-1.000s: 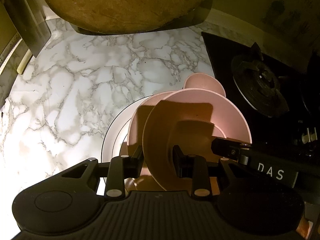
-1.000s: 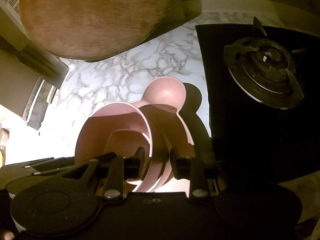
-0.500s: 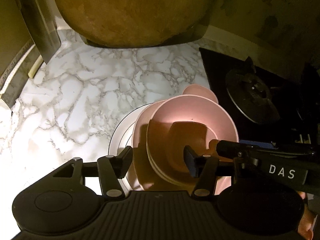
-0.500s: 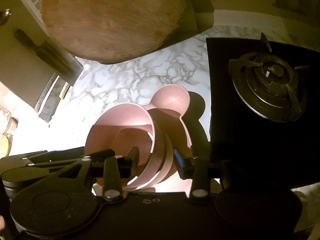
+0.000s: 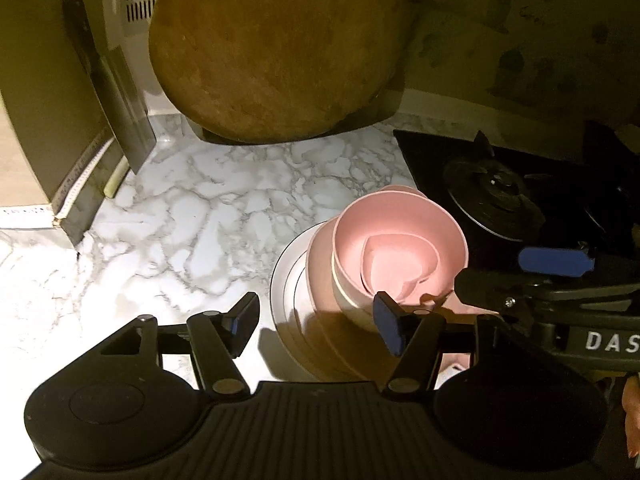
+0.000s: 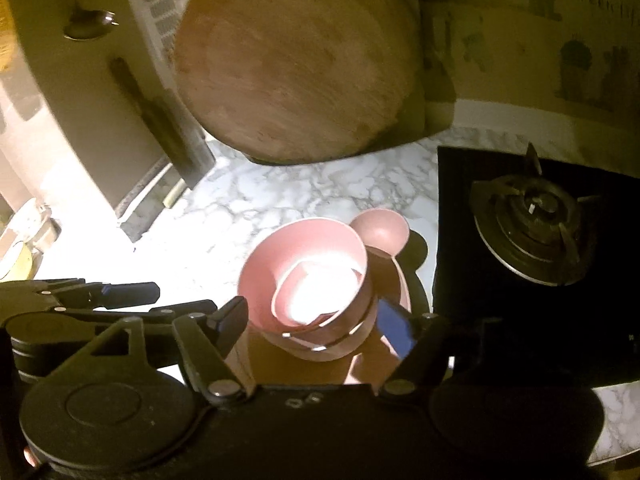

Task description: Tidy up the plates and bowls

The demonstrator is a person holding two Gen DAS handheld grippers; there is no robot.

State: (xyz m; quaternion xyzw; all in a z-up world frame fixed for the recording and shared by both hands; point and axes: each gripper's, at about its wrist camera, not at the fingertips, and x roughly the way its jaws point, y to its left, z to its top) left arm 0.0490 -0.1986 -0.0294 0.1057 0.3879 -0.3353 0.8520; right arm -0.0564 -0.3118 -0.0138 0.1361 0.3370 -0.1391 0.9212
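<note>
Where both claws pinched bowl rims 1 second ago, the left gripper (image 5: 316, 322) and right gripper (image 6: 312, 322) now hang with jaws spread wide and empty, pulled back above the stack. Nested pink bowls (image 5: 400, 256) sit upright on a white plate (image 5: 286, 280) on the marble counter (image 5: 192, 216), beside the black stove (image 5: 496, 192) and before a round wooden board (image 5: 276, 44).
</note>
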